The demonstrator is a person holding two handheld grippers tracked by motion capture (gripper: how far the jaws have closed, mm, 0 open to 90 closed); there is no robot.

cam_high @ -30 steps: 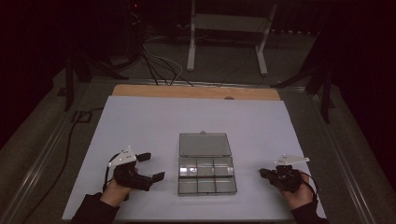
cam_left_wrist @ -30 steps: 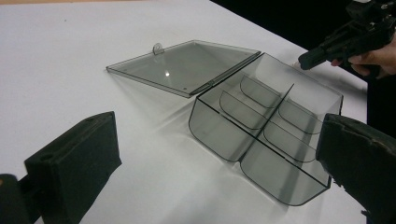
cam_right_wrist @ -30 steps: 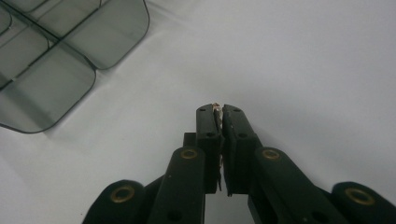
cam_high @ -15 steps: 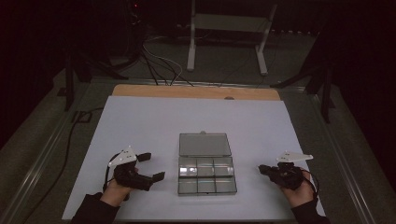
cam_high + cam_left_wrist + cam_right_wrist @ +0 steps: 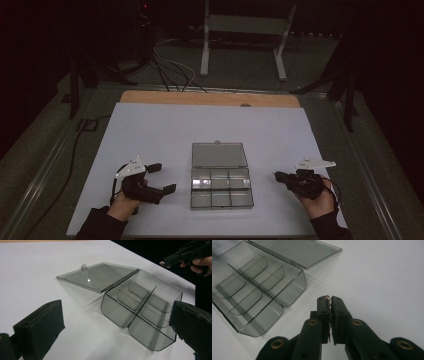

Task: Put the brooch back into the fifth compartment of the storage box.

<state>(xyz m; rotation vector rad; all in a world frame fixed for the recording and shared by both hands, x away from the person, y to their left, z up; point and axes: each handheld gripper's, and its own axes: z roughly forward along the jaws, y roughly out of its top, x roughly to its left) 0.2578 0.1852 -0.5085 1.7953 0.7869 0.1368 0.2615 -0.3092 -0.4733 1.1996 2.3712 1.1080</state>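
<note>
- High view: no brand, label or writing can be read. A smoky clear plastic organizer box (image 5: 220,186) lies open at the middle of the white table sheet (image 5: 150,130), its flat lid (image 5: 218,154) folded back toward 12 o'clock. The tray is cut into six compartments by thin walls.
- High view: the left gripper (image 5: 158,178), black with a grey three-cornered plate on top, sits at 9 o'clock of the box, apart from it, jaws spread wide with nothing between them. The right gripper (image 5: 278,176) sits at 3 o'clock, near the box but clear of it.
- Left gripper view: its two blocky matte black pads stand far apart and bare. Between them lies the box (image 5: 140,312), with rounded corners, curved dividers and a small tab on the lid's far edge.
- Right gripper view: the right gripper (image 5: 329,299), black links with brass-coloured rivets, has its jaws pressed together on a small thin glinting item (image 5: 328,299), too small to identify. The box (image 5: 254,287) lies at 10 o'clock.
</note>
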